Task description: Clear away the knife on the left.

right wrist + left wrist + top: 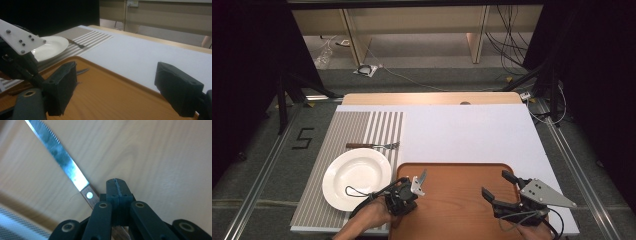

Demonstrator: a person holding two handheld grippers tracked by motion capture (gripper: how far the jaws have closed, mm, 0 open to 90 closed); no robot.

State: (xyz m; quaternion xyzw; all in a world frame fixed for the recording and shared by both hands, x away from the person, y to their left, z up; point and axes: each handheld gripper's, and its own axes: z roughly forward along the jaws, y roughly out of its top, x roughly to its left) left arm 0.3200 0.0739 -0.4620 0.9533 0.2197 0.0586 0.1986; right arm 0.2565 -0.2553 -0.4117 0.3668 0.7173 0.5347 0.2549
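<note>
White-topped bench [472, 130], wooden tray [457, 200] at its near edge, right tool [499, 187] wide open and empty over tray, left tool [117, 185] clamped on knife [65, 161] handle above tray's left side

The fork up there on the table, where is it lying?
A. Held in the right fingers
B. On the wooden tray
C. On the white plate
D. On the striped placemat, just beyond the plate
D: the fork lies flat on the striped placemat, past the far rim of the white plate and apart from it, not on the wooden tray.
</note>
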